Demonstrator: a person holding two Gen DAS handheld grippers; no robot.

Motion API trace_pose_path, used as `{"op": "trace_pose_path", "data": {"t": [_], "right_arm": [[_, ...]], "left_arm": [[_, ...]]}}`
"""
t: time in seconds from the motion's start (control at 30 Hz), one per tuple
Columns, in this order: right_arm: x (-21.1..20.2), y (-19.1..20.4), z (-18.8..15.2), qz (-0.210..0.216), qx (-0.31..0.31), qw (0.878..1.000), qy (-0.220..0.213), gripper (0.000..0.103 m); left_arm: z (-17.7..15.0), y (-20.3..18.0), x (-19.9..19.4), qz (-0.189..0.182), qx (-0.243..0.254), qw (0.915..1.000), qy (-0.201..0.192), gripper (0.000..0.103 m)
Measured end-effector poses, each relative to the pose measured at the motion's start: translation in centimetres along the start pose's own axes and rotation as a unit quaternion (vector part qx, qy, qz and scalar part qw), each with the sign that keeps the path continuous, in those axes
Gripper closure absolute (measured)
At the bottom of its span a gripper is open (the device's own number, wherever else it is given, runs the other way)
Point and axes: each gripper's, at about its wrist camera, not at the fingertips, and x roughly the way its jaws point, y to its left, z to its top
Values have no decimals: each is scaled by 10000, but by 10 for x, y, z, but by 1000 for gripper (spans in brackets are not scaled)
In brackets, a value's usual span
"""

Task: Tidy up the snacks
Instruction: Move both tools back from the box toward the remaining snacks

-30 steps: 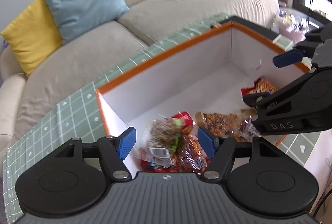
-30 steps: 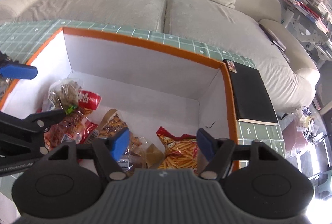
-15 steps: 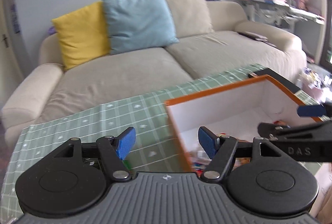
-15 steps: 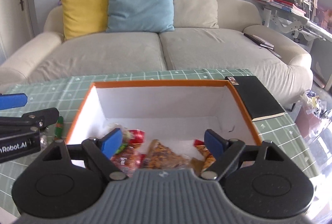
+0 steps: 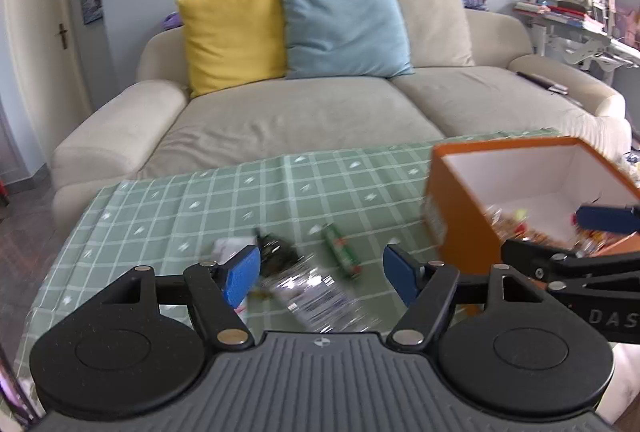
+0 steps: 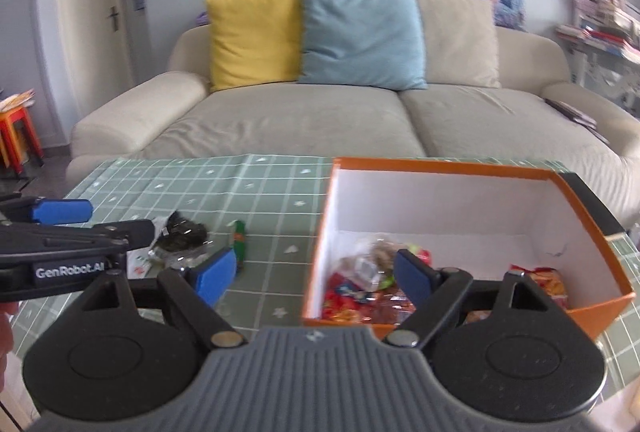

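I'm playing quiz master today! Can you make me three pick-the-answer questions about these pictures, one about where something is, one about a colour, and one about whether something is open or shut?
1. Where does the green snack stick lie?
A. inside the box
B. on the checked tablecloth, left of the box
C. on the sofa

2. What colour is the outside of the snack box?
A. orange
B. purple
C. black

3. How is the left gripper?
A. shut on a bag
B. shut on nothing
C. open and empty

Answers:
1. B, it rests on the tablecloth, apart from the box wall.
2. A, the rim and outer walls are orange, the inside white.
3. C, its blue pads stand wide apart with nothing between them, above a clear snack bag that lies on the table.
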Motion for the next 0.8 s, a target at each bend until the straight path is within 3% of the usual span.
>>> {"op": "trace_pose_path", "data": {"t": [0.27,0.47,0.8], "right_arm": [[10,55,-10,559,-696,9960,90,35],[31,82,-15,699,-1015,9919,322,35],[84,108,-17,816,-1186,9856,885,33]], "left_arm": [[-31,52,3,14,-382,9990,217,20],[-44,78,16,-135,-643,9971,381,20],[-47,102,70,-167,-472,9949,880,17]]}}
